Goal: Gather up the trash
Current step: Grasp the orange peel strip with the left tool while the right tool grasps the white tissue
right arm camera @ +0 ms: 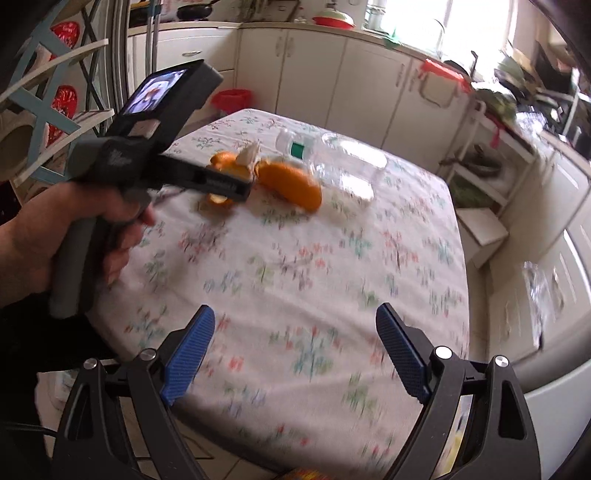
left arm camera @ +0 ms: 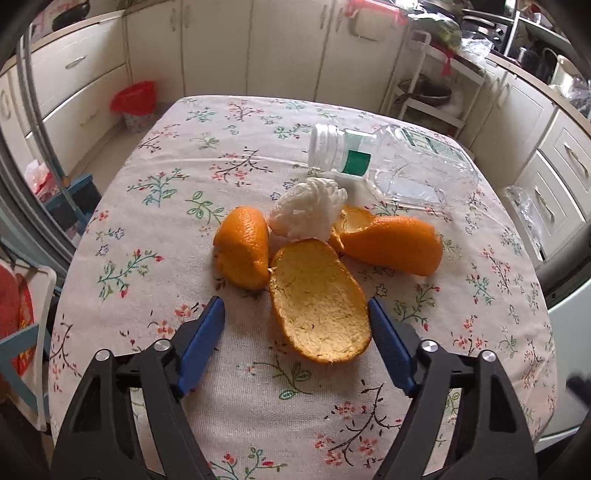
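While the right wrist view is blurry, both tongs, left gripper [left arm camera: 296, 308] and right gripper [right arm camera: 295, 317], gape empty. Orange peel [left arm camera: 319, 301] lies between left's jaws on the flowered table [left arm camera: 147, 229]; red bin [left arm camera: 133, 104] at ten o'clock.

Right tongs [right arm camera: 295, 338] open above floral tablecloth [right arm camera: 295, 266], orange peels [right arm camera: 291, 184], bottle [right arm camera: 332, 158] beyond

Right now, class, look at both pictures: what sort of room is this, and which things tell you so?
Most likely a home kitchen: cream cabinets line the walls, a frying pan sits on the counter, and a table with a floral cloth stands in the middle.
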### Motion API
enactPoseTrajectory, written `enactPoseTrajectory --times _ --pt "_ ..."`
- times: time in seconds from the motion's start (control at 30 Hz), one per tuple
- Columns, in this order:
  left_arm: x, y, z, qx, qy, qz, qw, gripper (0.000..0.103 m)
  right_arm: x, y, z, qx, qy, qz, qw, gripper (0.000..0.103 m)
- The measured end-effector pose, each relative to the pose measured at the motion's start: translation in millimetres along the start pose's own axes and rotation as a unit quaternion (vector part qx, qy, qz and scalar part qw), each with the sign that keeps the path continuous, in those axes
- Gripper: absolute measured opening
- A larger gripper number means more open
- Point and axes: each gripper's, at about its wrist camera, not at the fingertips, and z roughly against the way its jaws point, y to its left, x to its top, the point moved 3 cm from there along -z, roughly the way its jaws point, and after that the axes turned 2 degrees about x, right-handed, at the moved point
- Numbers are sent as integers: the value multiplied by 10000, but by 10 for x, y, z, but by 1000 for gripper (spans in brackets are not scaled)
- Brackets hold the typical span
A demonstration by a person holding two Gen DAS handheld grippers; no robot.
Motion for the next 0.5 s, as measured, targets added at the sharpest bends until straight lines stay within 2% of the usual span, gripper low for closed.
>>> enactPoseTrajectory --times 0.03,0.07,0.1,0.17,0.2,0.3,0.4,0.5 --pt "6 -3 0 -46 -11 -43 10000 65 58 -10 -53 -28 17 108 9999 85" --pt "9 -11 -1 -107 -17 -92 9999 49 130 -25 -118 -68 7 169 9998 85" --pt "12 -36 -4 -172 26 -235 9996 29 193 -46 -180 -93 -10 182 9998 85" --pt "6 -81 9 -308 112 -502 9982 17 279 -96 -265 -60 -62 66 9999 85" --pt "-6 -91 37 -379 147 -620 9972 14 300 -120 -289 -15 -90 -32 10000 85" --pt "-37 15 119 -517 340 -681 9958 12 395 -114 -363 88 -164 -229 9996 85" --pt "-41 235 222 -551 480 -615 9954 11 527 -8 -429 199 -242 -134 9994 85" --pt "-7 422 325 -429 425 -635 9962 11 682 156 -525 328 -311 93 9989 85"
